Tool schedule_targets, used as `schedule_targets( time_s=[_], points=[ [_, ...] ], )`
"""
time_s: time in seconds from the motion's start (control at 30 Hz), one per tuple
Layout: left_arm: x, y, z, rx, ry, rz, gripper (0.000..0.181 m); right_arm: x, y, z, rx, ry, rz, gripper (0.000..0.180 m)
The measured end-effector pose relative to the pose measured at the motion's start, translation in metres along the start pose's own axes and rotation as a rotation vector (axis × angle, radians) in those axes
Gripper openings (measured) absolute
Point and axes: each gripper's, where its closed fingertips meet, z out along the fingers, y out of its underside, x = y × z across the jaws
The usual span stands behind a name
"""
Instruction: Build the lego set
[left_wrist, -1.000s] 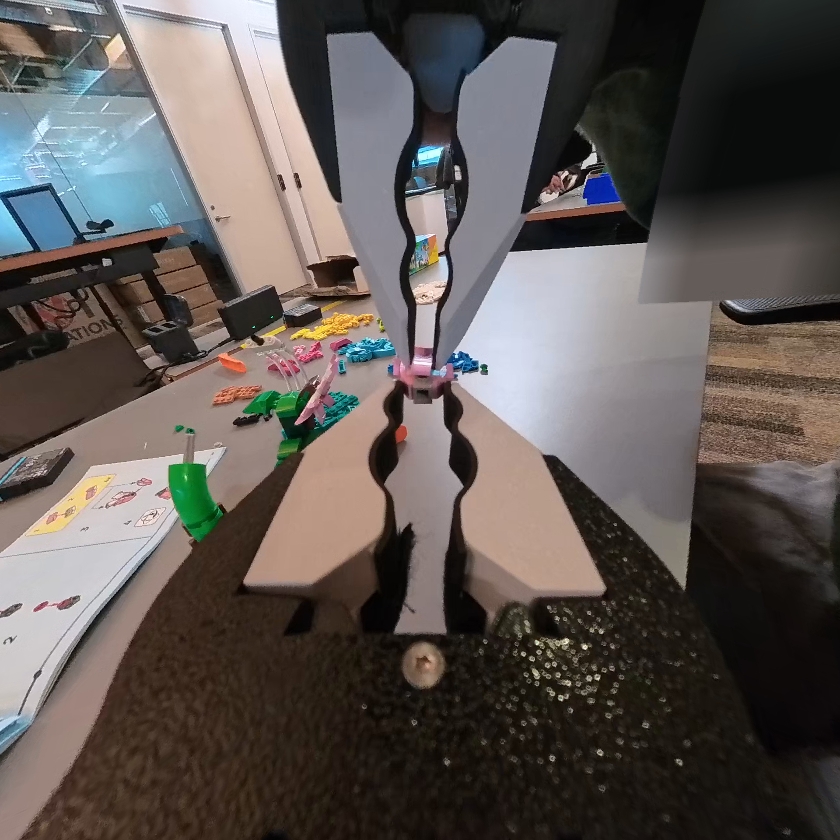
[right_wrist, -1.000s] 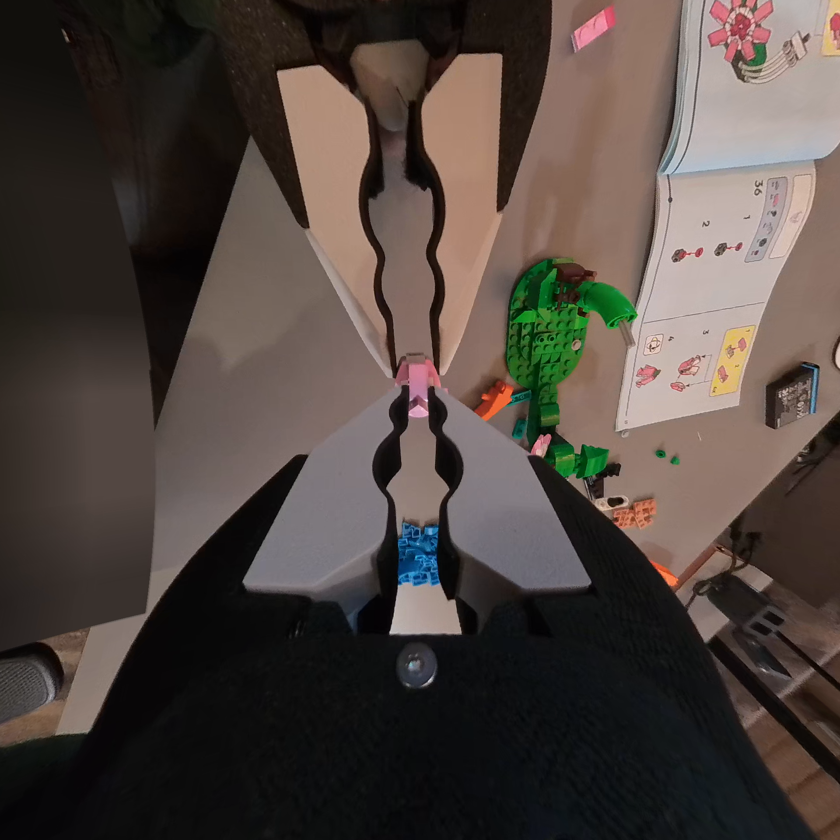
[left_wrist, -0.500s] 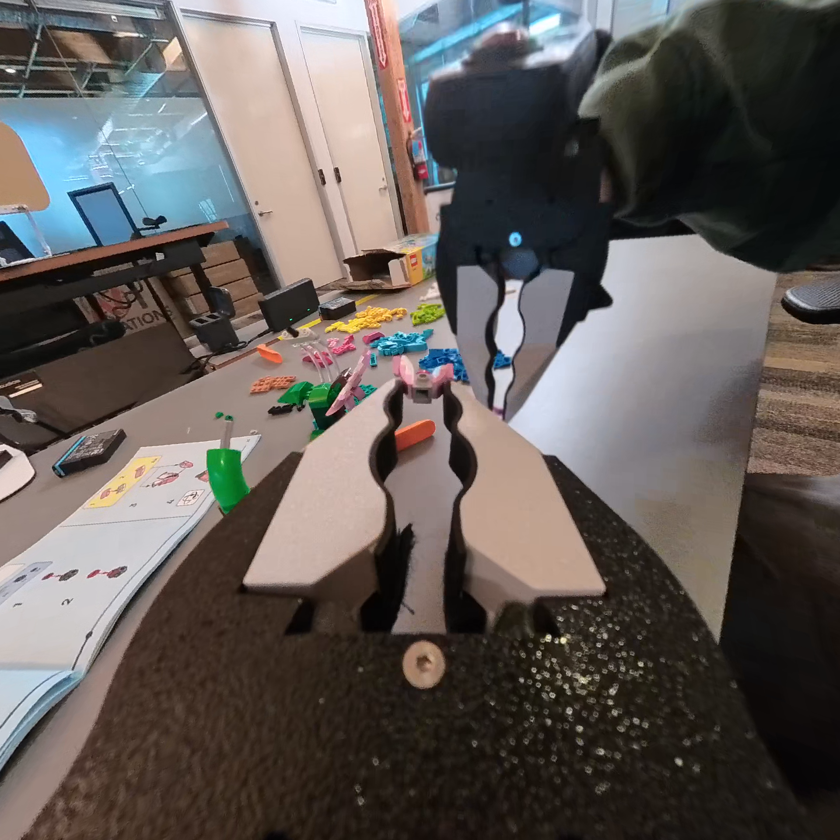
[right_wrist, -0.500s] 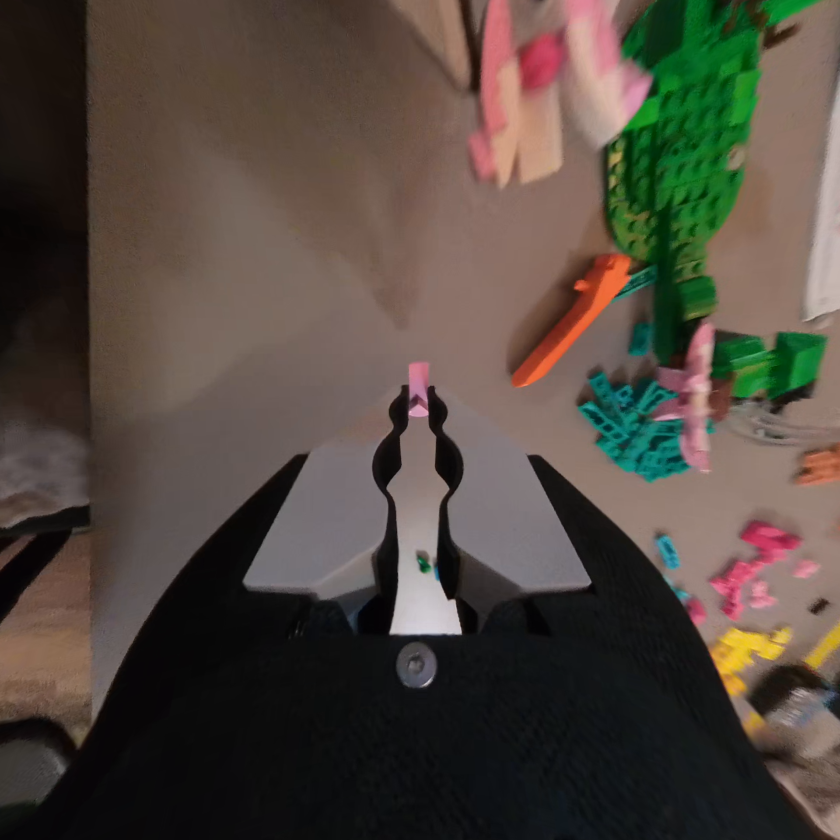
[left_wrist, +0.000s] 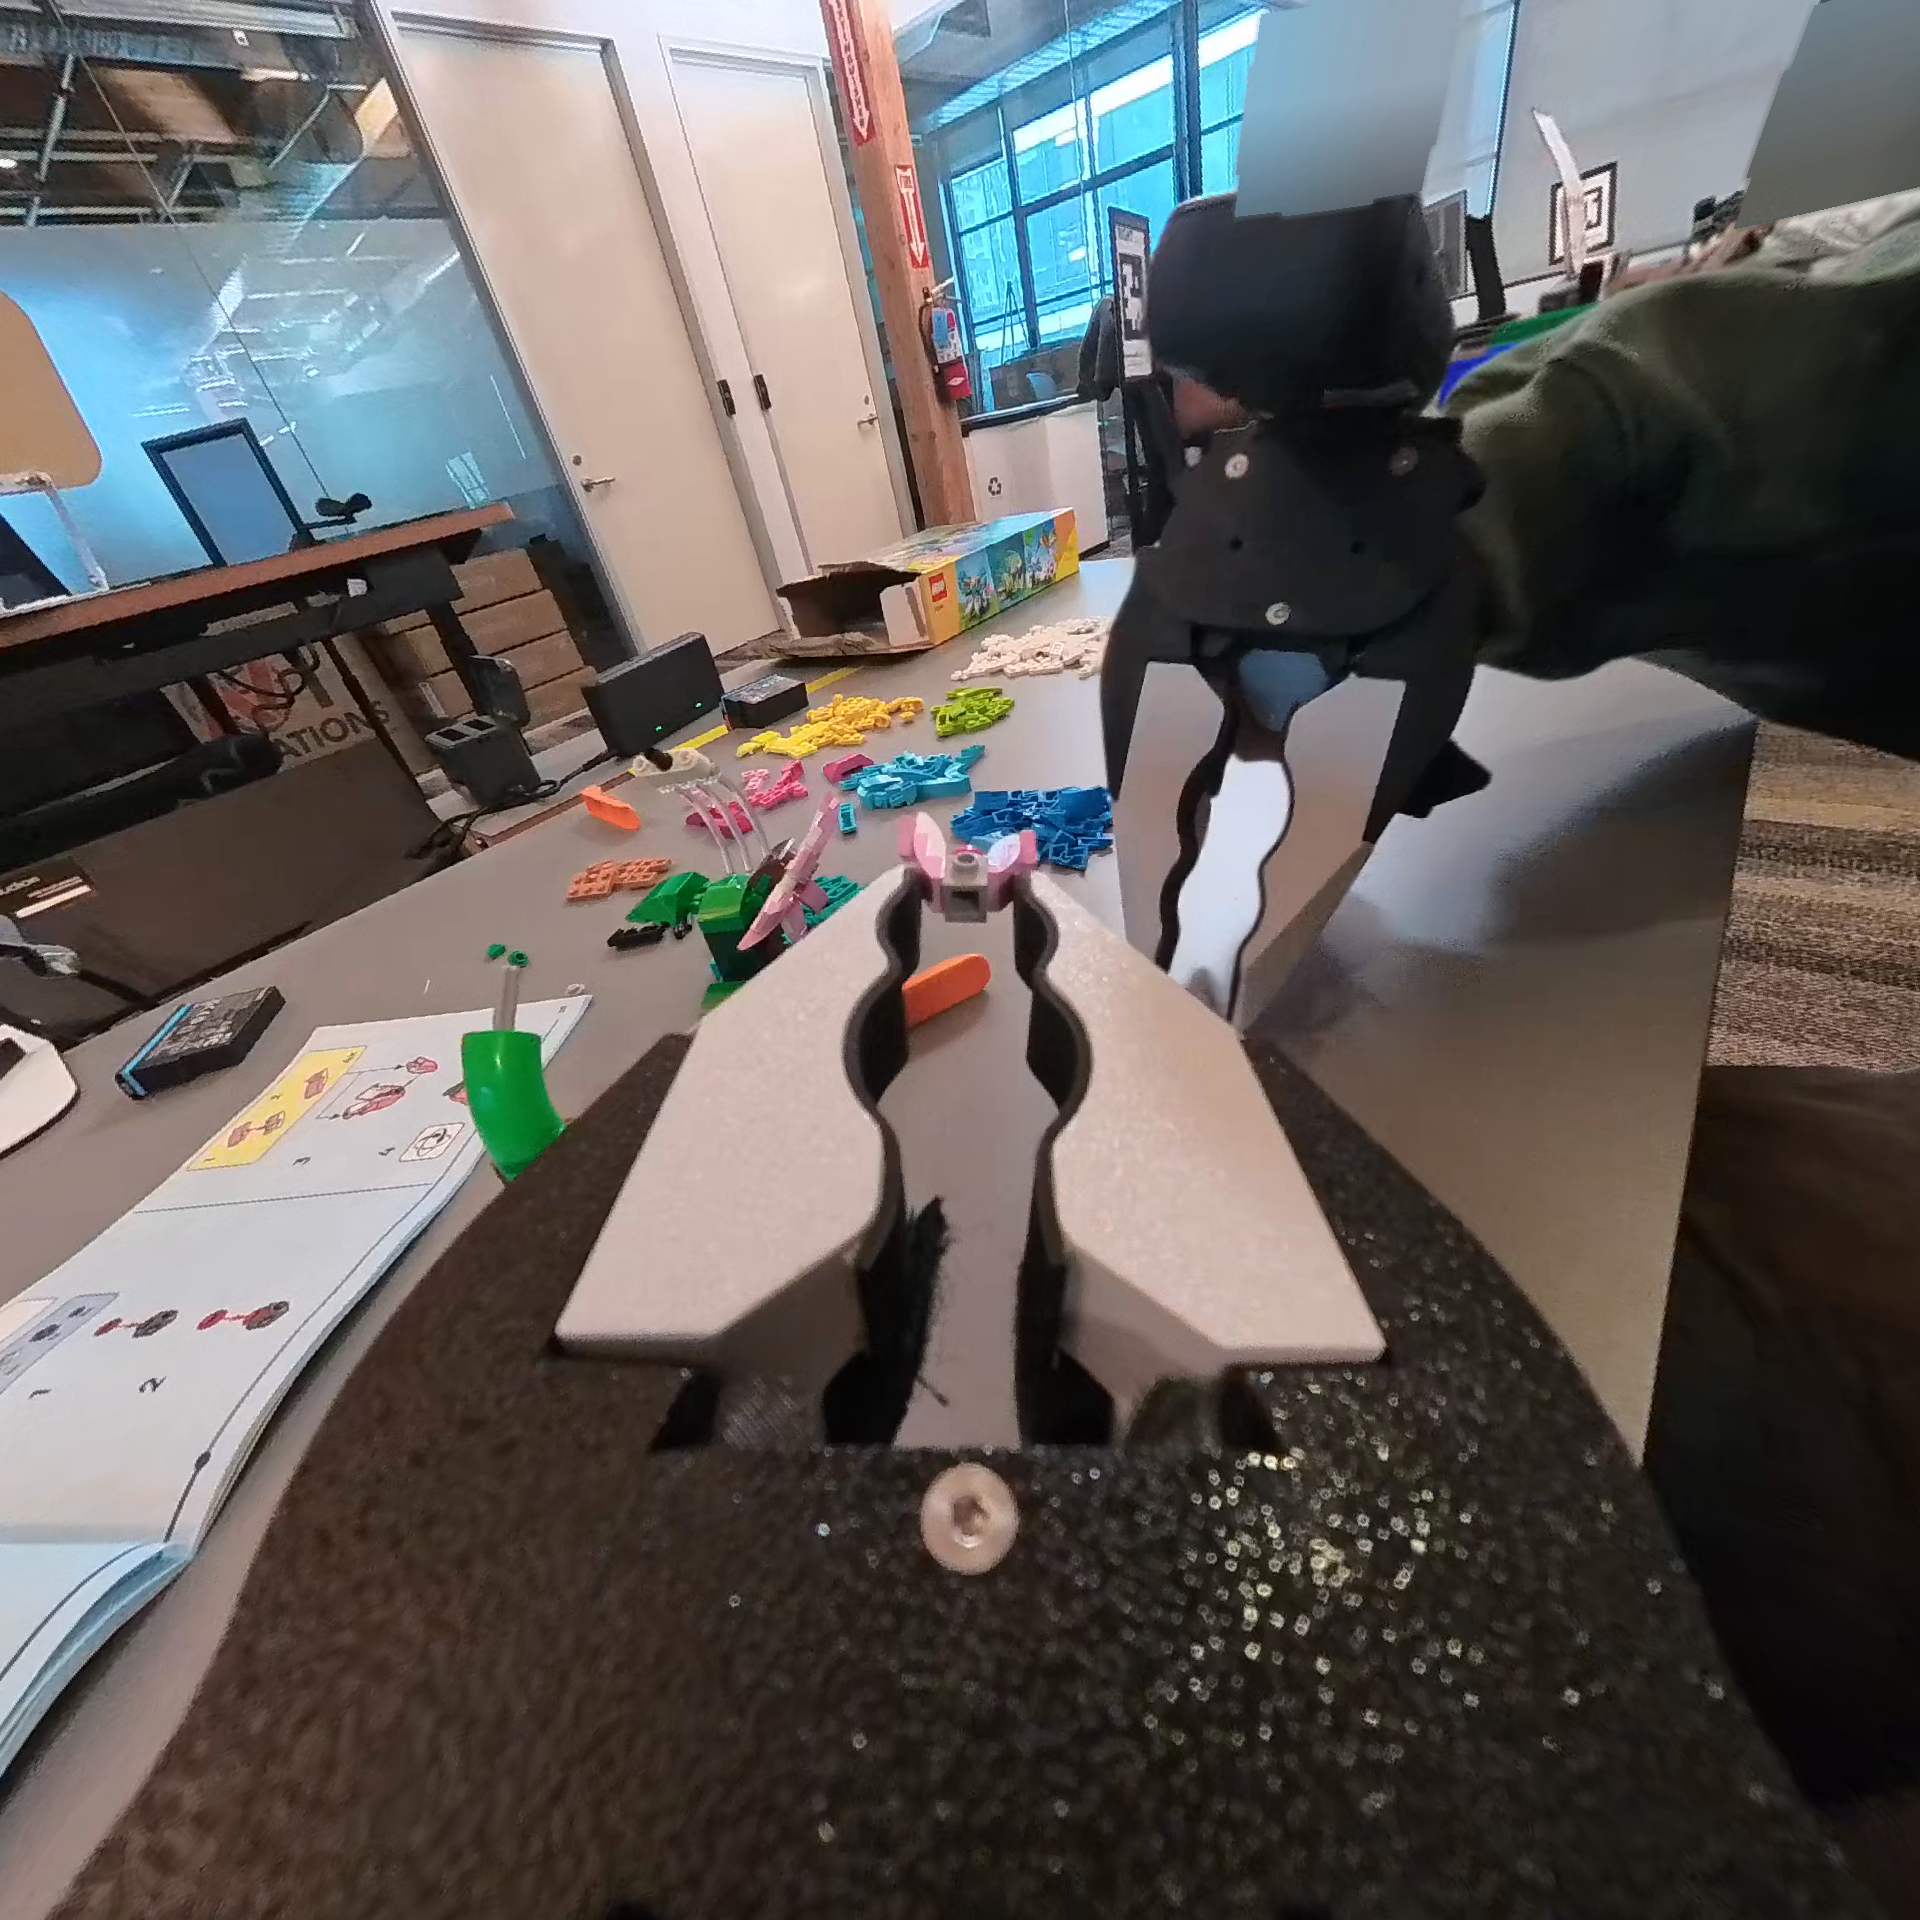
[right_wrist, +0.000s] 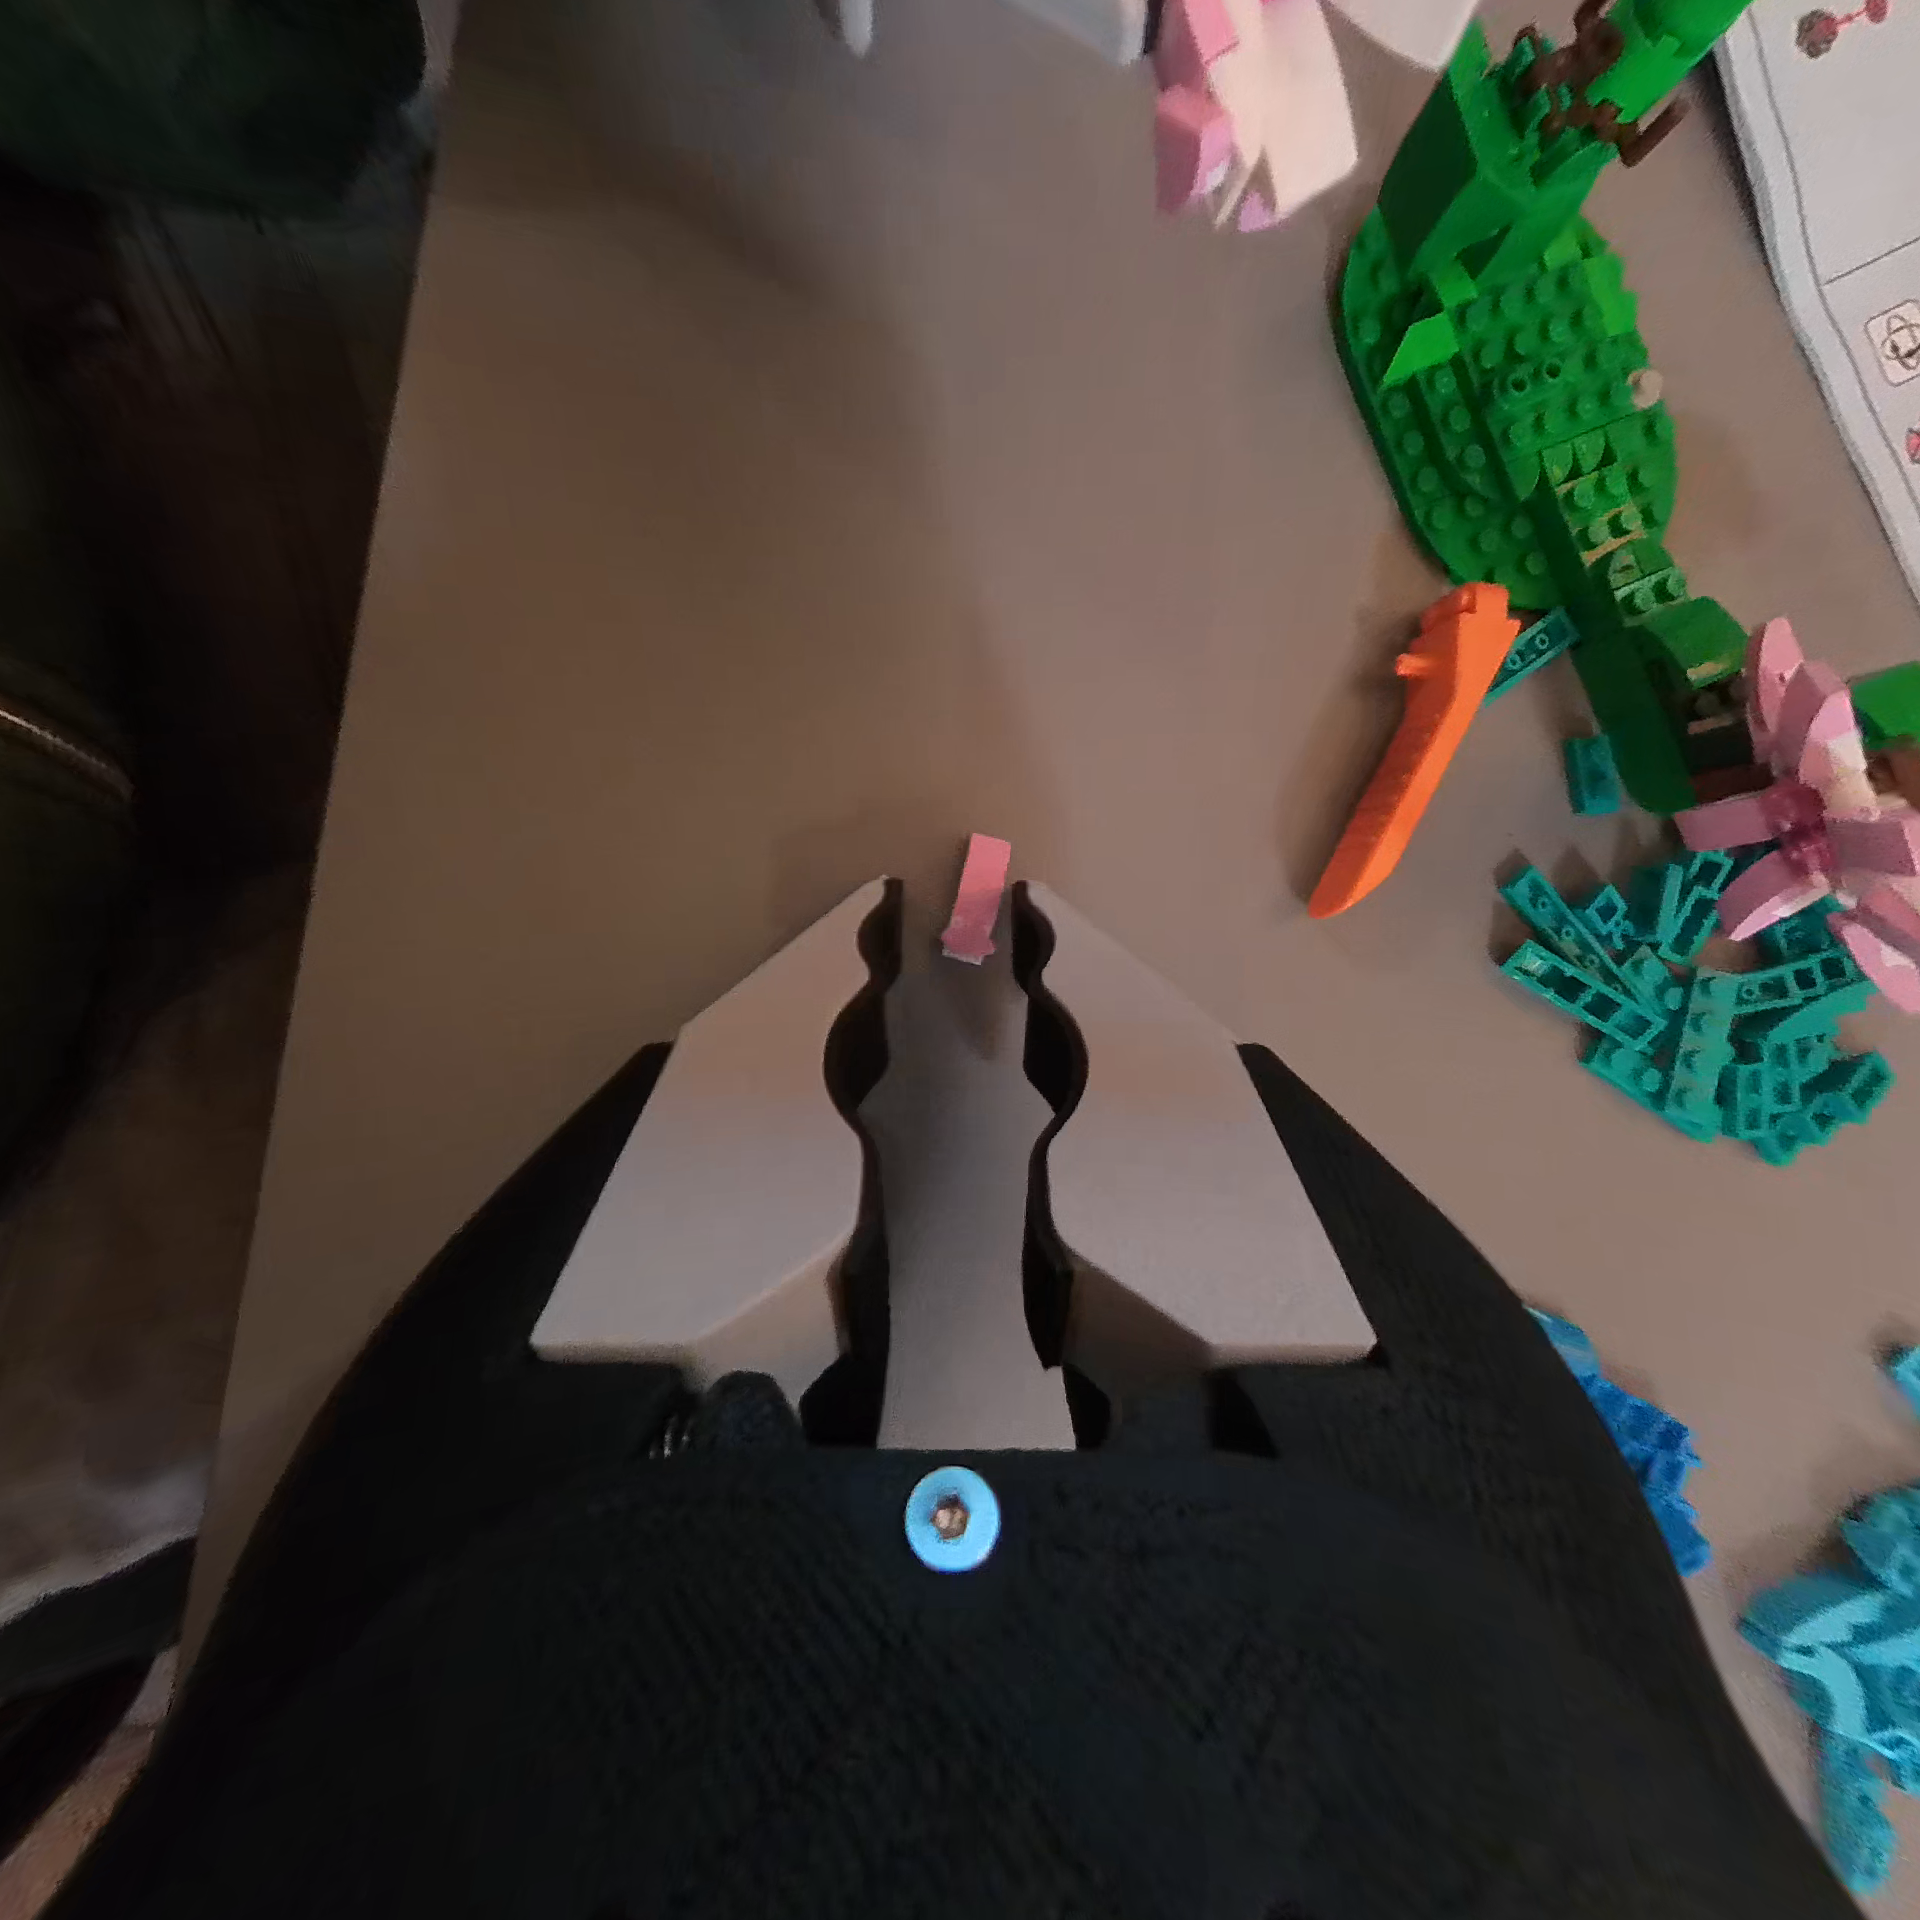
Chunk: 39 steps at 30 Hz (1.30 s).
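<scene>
At frame centre, the left gripper (left_wrist: 966, 896) clamps a small pink-and-grey flower piece (left_wrist: 967, 873), while the right gripper (right_wrist: 954, 894) stands parted around a loose pink brick (right_wrist: 977, 896) on the table (right_wrist: 675, 520).

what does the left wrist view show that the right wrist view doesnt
Only the left wrist view: the left gripper shut on a small pink and grey flower piece, the yellow brick pile and the set's box.
Only the right wrist view: the right gripper open, a loose pink piece between its tips, and the teal brick pile.
Both: the orange tool, the green leaf build and the grey table.
</scene>
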Motion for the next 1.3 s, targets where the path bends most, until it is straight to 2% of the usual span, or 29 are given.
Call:
schedule_targets(
  time_s=[0.2,0.3,0.47,0.53,0.7,0.93,1.07,1.3],
  points=[
    [0.001,0.000,0.000,-0.002,0.003,0.001,0.015,0.004,0.003,-0.005,0.151,0.028,0.136,0.022],
    [0.001,0.000,0.000,-0.001,0.004,0.001,0.015,0.003,0.002,-0.003,0.214,0.026,0.206,0.020],
    [0.002,0.001,0.000,-0.005,0.009,0.004,0.015,0.002,-0.001,-0.001,0.245,0.062,0.191,0.009],
    [0.003,0.001,0.001,-0.009,0.017,0.007,0.015,0.005,-0.012,-0.009,0.287,0.076,0.152,0.009],
    [0.011,0.004,0.002,-0.029,0.058,0.033,0.015,0.011,-0.078,-0.058,0.436,0.055,0.018,0.008],
    [0.017,0.003,0.002,-0.025,0.110,0.020,0.015,0.007,-0.102,-0.051,0.188,-0.024,-0.242,0.009],
    [0.016,-0.001,-0.001,0.005,0.130,-0.013,0.015,0.008,-0.101,-0.044,0.087,-0.066,-0.299,0.009],
    [0.017,-0.003,-0.003,0.024,0.155,-0.035,0.015,0.006,-0.102,-0.044,0.033,-0.105,-0.324,0.009]
  ],
)
